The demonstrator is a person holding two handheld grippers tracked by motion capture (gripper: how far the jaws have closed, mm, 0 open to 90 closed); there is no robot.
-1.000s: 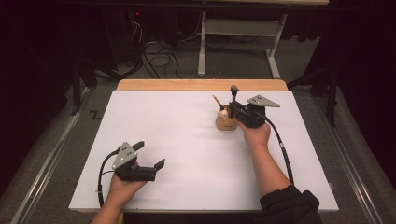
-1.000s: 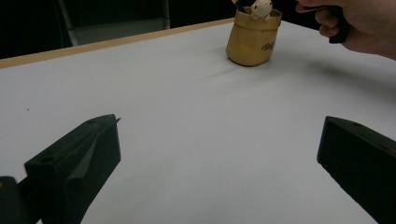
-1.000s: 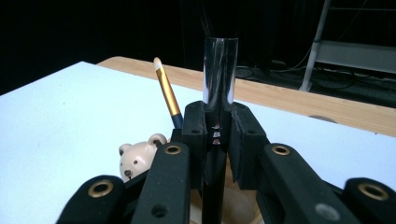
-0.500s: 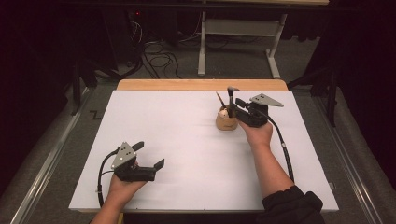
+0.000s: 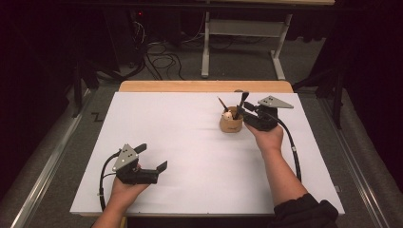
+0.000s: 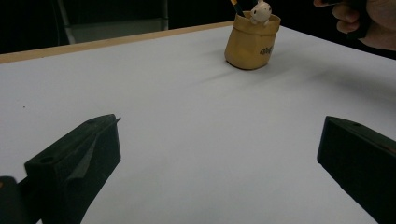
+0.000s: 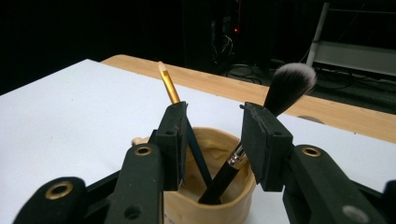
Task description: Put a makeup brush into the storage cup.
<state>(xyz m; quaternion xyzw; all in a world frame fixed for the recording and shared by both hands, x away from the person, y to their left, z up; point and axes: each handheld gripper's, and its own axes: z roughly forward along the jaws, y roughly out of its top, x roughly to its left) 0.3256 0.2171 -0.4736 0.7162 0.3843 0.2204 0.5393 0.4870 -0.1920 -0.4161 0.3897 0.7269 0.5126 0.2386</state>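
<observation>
**Brush released into the holder; right gripper parted and drawn slightly back**

- The tan holder (image 5: 231, 122) is seen on the white sheet (image 5: 180, 142), at about 2 o'clock from the sheet's middle, near the far edge. A small pale figure (image 6: 260, 10) is perched at its rim.
- Two items are stood in it: a gold-ferruled pencil (image 7: 169, 86) leaned toward 11 o'clock, and the makeup brush (image 7: 261, 128) leaned toward 1 o'clock, its bristle head uppermost and its handle foot lodged in the holder.
- A second ago the brush was carried upright at the right gripper above the holder; now it is rested inside by its own weight. The placing is judged done.
- The right gripper (image 7: 212, 142) is held just at the holder's 3 o'clock side. Its jaws are parted, with a gap between them; the brush handle is passed close to one jaw, but no clamping is shown. The brush is judged released.
- The left gripper (image 5: 151, 161) is laid at 7 o'clock on the sheet, well apart from the holder, jaws spread wide, nothing between them. No shift is noted against the earlier pictures.
- Next call, as judged: a clean withdrawal toward 3 o'clock, so that the leaned brush is not snagged and the light holder not tipped.
</observation>
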